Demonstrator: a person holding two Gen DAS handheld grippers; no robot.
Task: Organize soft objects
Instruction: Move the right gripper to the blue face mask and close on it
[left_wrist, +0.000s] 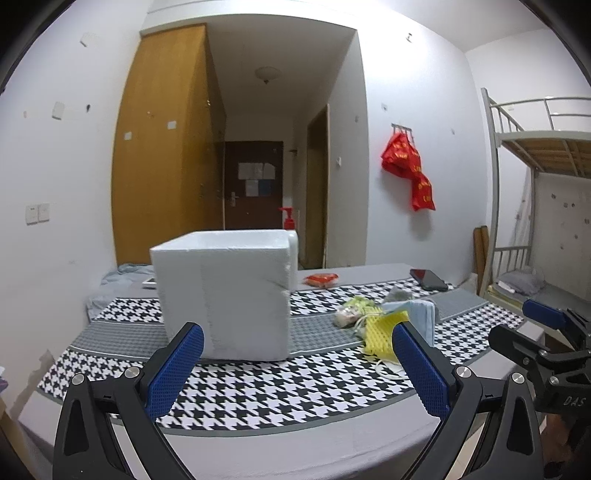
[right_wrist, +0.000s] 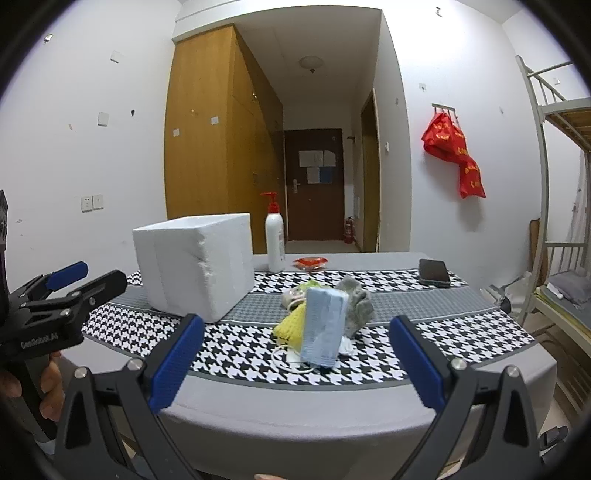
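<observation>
A white foam box (left_wrist: 225, 295) (right_wrist: 195, 266) stands on the houndstooth cloth, left of a pile of soft things. In the pile, a light blue sponge (right_wrist: 323, 326) (left_wrist: 421, 314) stands upright beside a yellow net cloth (right_wrist: 291, 326) (left_wrist: 384, 328), a grey rag (right_wrist: 356, 299) and a white mask with a cord (right_wrist: 291, 360). My left gripper (left_wrist: 297, 365) is open in front of the box, holding nothing. My right gripper (right_wrist: 295, 358) is open just short of the pile, holding nothing.
A white pump bottle with a red top (right_wrist: 275, 238) stands behind the box. A red packet (right_wrist: 310, 263) and a black phone (right_wrist: 434, 272) lie at the far side of the table (right_wrist: 332, 417). A bunk bed (right_wrist: 565, 184) stands on the right.
</observation>
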